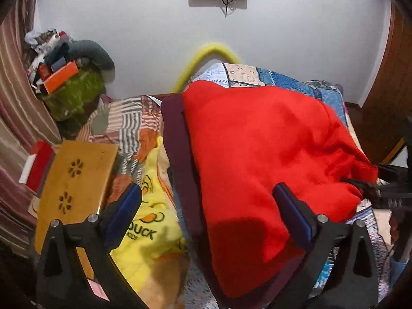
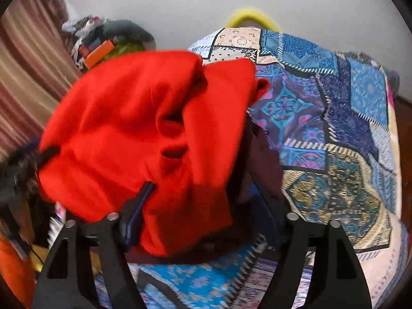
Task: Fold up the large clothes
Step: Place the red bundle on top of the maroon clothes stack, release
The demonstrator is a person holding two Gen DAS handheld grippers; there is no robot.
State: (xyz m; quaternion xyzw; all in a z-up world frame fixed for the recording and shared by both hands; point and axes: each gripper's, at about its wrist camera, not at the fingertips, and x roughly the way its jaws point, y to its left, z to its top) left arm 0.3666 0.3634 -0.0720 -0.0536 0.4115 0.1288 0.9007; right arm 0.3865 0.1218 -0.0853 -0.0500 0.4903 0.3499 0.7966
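Releasing the folded red garment [image 1: 257, 154] onto the bed [image 2: 334, 154]: left claw [image 1: 206, 200] spread wide, right claw [image 2: 206, 219] spread, cloth lying loose between. Next we judge a smoothing pass.

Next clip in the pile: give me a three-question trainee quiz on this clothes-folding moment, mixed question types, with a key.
1. True or false: the left tool is clamped shut on the red garment.
2. Multiple choice: what lies directly left of the red garment in the left wrist view? A) a yellow cloth printed with DUCK B) a green towel C) a white pillow
3. Short answer: what kind of cover is the garment lying on?

Key:
1. False. Its fingers stand wide apart, with the garment's edge lying loose between them.
2. A.
3. A patchwork-patterned bedspread, mostly blue.
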